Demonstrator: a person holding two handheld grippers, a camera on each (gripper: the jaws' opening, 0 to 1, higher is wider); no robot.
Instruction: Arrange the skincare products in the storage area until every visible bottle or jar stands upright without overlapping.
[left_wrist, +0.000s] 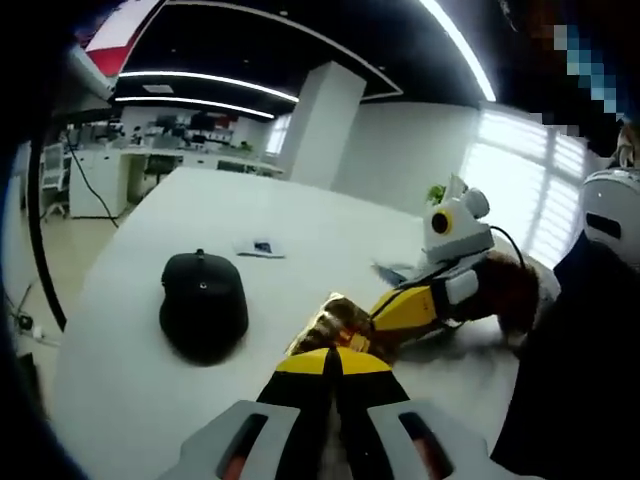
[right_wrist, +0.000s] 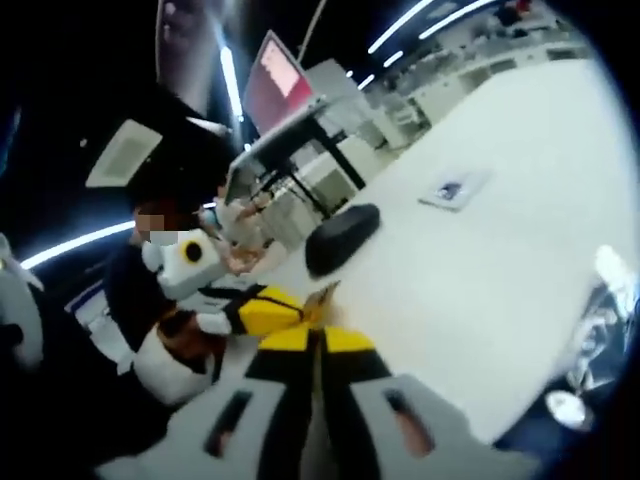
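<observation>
A small golden-brown skincare item (left_wrist: 333, 318) is held just above the white table (left_wrist: 150, 400). My left gripper (left_wrist: 335, 352) rises from the bottom of the left gripper view, its yellow-and-black jaws pressed together on the item's near end. My right gripper (left_wrist: 380, 316) comes in from the right and meets the same item at its tips. In the right gripper view, my right gripper (right_wrist: 320, 335) has its jaws together, and the item's golden tip (right_wrist: 326, 294) pokes out above them. My left gripper (right_wrist: 296, 312) reaches it from the left. Most of the item is hidden by the jaws.
A black rounded object (left_wrist: 203, 305) (right_wrist: 342, 238) lies on the table beyond the grippers, and a small flat card (left_wrist: 260, 247) (right_wrist: 452, 188) lies farther off. A person in dark clothes (left_wrist: 570, 380) stands close at the table's edge. Desks and a pillar stand behind.
</observation>
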